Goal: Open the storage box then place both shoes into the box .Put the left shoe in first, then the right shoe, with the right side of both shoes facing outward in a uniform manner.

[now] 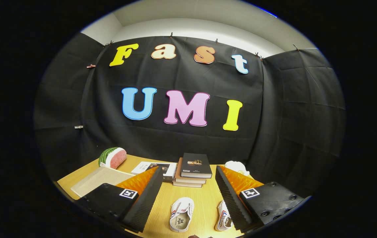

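Your tool (pixel 187 198) is spread wide, holding nothing, above 2 shoes (pixel 182 215) at lower centre. Take the left first; the right-hand shoe (pixel 224 216) sits half hidden, inviting a mix-up.

The gripper view rides above the desk (pixel 205 201), looking forward and slightly down past the hand-held gripper (pixel 187 195) toward the booth's wall beyond the desk.

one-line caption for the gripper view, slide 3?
Open gripper above two white shoes on the wooden table, stacked books beyond.
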Available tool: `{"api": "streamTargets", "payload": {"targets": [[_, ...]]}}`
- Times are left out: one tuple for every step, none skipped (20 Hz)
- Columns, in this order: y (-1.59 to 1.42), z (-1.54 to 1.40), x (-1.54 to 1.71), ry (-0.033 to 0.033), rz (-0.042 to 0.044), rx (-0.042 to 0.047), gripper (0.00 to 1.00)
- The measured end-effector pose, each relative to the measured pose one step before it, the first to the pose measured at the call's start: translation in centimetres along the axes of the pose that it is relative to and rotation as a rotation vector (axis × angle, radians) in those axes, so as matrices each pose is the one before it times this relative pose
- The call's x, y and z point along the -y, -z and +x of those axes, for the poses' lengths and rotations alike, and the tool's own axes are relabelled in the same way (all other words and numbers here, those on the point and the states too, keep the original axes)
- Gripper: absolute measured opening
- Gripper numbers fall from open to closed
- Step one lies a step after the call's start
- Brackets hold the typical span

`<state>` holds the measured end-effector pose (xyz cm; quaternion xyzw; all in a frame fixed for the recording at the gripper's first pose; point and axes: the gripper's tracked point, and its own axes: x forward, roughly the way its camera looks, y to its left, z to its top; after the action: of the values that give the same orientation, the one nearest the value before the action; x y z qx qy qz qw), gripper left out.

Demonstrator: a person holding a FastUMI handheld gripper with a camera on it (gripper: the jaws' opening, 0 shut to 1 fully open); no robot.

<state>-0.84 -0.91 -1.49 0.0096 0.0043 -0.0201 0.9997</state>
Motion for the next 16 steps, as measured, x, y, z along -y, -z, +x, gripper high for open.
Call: {"api": "streamTargets", "payload": {"targets": [[0.043,0.049,-0.220,-0.00380,-0.00041,-0.00463,0.97],[0.100,0.078,-0.187,-0.00405,-0.00099,-0.00739,0.97],[0.091,-0.081,-0.167,-0.00571,0.00115,-0.00746,0.97],[-0.068,-0.004,-0.226,-0.00811,0.00304,-0.00328,0.97],[-0.125,0.018,-0.210,-0.00897,0.00295,-0.00032,0.97],[0.034,0.088,-0.196,-0.00826,0.00332,-0.00463,0.97],[0.085,0.083,-0.273,-0.01448,0.00588,-0.00841,0.97],[0.042,0.085,-0.415,-0.01878,0.00942,-0.00760,0.97],[-0.006,0.051,-0.239,-0.01341,0.01156,-0.00552,0.97],[0.046,0.129,-0.059,-0.01037,0.01035,-0.00683,0.97],[0.070,0.074,-0.232,-0.01184,0.00815,-0.00829,0.97],[0.097,0.162,-0.110,-0.01033,0.00543,-0.00989,0.97],[0.141,0.027,-0.210,-0.01191,0.00591,-0.01479,0.97],[0.101,0.084,-0.253,-0.01733,0.00596,-0.01126,0.97],[0.297,0.030,-0.333,-0.02057,0.00810,-0.01306,0.97],[0.156,0.178,-0.321,-0.02200,0.00976,-0.01327,0.97]]}}
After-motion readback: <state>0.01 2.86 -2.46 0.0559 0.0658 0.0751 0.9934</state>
